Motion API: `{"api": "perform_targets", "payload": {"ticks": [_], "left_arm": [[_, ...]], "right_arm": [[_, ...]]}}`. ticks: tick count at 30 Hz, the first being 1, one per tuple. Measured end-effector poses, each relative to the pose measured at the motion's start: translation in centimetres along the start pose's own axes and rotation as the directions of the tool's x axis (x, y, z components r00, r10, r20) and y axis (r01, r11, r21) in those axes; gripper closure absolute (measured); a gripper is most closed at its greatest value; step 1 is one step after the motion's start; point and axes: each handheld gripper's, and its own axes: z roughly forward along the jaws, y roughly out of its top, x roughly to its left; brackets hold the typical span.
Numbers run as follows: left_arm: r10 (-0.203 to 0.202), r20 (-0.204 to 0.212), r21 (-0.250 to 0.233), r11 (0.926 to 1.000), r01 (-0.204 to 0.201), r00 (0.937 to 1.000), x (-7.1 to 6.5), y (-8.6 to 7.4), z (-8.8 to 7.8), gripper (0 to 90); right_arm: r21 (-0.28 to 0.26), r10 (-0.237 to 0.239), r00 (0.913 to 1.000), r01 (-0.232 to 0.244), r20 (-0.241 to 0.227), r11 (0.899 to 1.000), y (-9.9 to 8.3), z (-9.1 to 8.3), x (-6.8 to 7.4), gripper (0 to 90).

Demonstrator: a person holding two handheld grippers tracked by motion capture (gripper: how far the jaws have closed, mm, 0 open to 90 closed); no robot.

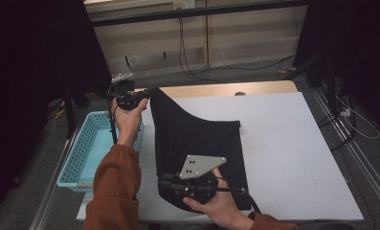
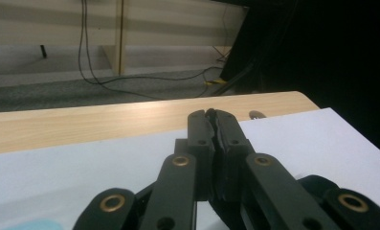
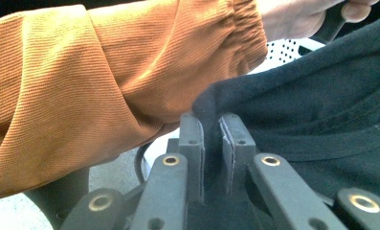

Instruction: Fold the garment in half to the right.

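So both grippers have a pinch on the same black cloth (image 1: pixel 197 139), one at each end of its left edge. The left gripper (image 1: pixel 147 95) has its jaws clamped tight on the far corner, and in the left gripper view you can just see a thin dark sliver of fabric squeezed between the fingertips (image 2: pixel 199 125). The right gripper (image 1: pixel 164 186) is closed on the near corner; in its own view a fold of cloth (image 3: pixel 321 115) humps up right between the two pads (image 3: pixel 231 139) and spreads off to the right of them.

Container-wise there's a light blue basket (image 1: pixel 77 153) just left of the left hand (image 1: pixel 129 117), sitting half off the table edge. Its walls are a plastic lattice full of little holes, with a plain pale blue bottom, and I can't make out anything inside it.

The cloth is matte, soft, slightly ribbed up close, and hangs in a rough triangle from the left fingers down toward the right ones, with the rest lying flat on the white sheet (image 1: pixel 283 143). That sheet is smooth and covers most of a pale wood tabletop (image 1: pixel 216 89) with rounded corners, which shows beyond the left fingertips. The sleeve (image 1: pixel 115 191) is rust-orange corduroy-ish stuff with an elastic cuff, sitting just left of the right pads.
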Motion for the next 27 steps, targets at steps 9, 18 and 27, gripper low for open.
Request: {"api": "perform_targets", "payload": {"ticks": [9,18,27], "left_arm": [[-0.007,-0.020,-0.013,0.9999,0.006,0.9998,0.8,0.5,-0.9,86.6],[-0.007,-0.040,-0.014,0.9999,0.007,0.9992,1.4,0.4,-1.4,86.6],[0.018,-0.032,-0.003,0.9998,-0.018,0.9993,0.5,-0.2,-0.2,86.6]], "right_arm": [[-0.003,-0.012,0.9999,0.012,-0.008,1.000,0.8,0.7,0.1,82.0],[-0.005,-0.023,0.9996,0.023,-0.018,1.000,1.3,1.4,0.2,82.0],[0.014,-0.003,0.9999,0.004,-0.012,1.000,0.1,1.3,-0.1,82.0]]}}
